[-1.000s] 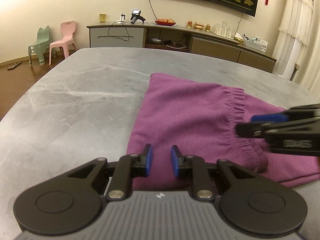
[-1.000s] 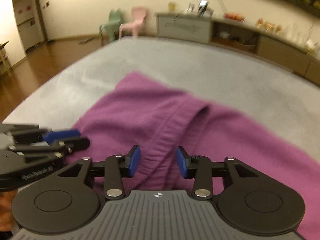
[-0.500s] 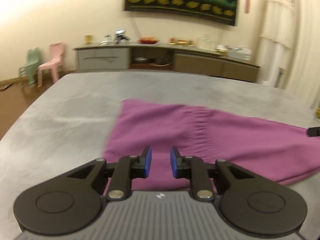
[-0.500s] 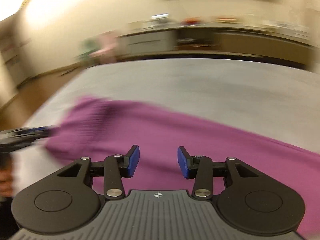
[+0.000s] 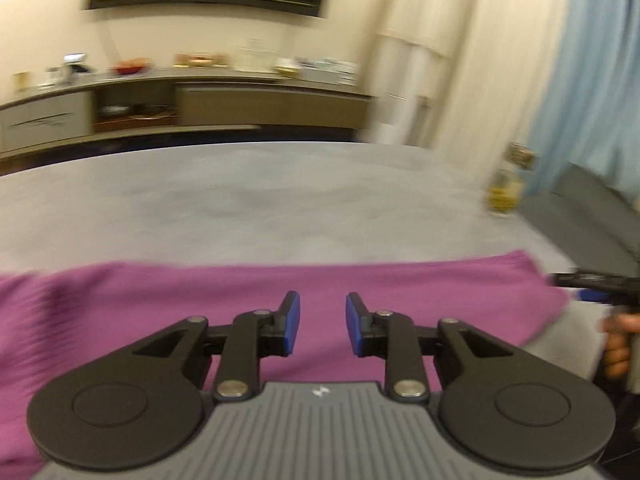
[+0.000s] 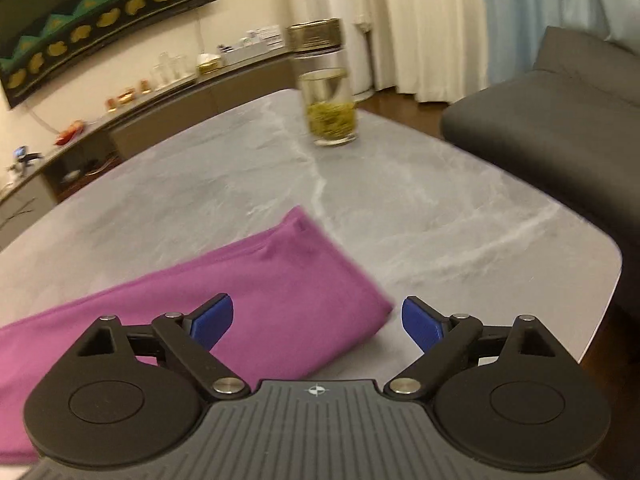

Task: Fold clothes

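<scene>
Across the lower half of the left wrist view, the garment (image 5: 360, 292) stretches as a long purple band on the table (image 5: 280, 200), its long axis left to right. Its narrow end lies at lower centre of the right wrist view, between the spread pads of the right gripper (image 6: 316, 320), which grasps nothing. The left gripper (image 5: 322, 320), also parted and empty, hovers over the band's middle. I judge the right gripper nearer that end.

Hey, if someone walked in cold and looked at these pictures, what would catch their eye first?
The purple garment stretched flat across the grey table, just ahead of both open grippers: the left gripper over its middle, the right gripper at its end. Next, the glass jar of yellow-green liquid standing farther back on the table.
</scene>
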Tool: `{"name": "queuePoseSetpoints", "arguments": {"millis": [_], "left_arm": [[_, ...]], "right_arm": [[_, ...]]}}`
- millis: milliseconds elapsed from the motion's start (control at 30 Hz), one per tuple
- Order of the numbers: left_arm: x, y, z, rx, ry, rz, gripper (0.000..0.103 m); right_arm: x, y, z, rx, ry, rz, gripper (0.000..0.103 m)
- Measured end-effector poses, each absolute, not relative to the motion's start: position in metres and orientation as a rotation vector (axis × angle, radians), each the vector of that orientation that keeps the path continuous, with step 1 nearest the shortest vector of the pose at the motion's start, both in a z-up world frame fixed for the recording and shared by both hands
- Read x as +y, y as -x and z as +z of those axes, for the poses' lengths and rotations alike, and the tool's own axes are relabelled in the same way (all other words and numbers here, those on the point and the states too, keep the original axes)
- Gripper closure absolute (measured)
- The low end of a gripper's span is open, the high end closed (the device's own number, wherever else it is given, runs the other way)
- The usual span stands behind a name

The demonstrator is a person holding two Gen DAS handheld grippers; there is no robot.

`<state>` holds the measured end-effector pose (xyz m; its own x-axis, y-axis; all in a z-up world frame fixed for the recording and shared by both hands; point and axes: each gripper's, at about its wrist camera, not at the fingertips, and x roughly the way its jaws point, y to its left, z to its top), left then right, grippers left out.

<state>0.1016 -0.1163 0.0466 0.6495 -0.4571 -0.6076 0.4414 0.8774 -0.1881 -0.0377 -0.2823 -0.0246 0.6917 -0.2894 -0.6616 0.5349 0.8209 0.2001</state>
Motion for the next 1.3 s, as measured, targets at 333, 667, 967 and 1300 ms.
{"name": "queuePoseSetpoints", "arguments": {"millis": [333,667,967,1300], "left_arm": [[-0.311,-0.146,0.051,0.83,0.009,-0.822,0.067],[-0.403,-0.175,0.022,0.94,-0.054,-0.846,0.043],[-0.346,-0.174,0.0,0.898,-0.079,-0.713,0.093],[-0.253,-0.174,-0.029,0.922,0.022,-0.553,0.093]], "right_arm": [[-0.299,0.037,-0.032,0.796,-0.236,-0.349,0.054],[-0.237,0.068,0.0,0.571,-0.073,-0.026,0.089],[-0.245,0.09,0.012,0.501,-0.228,0.213,0.051],[-0.215,0.07,0.0,0.703,-0.217,0.256,0.054]]}}
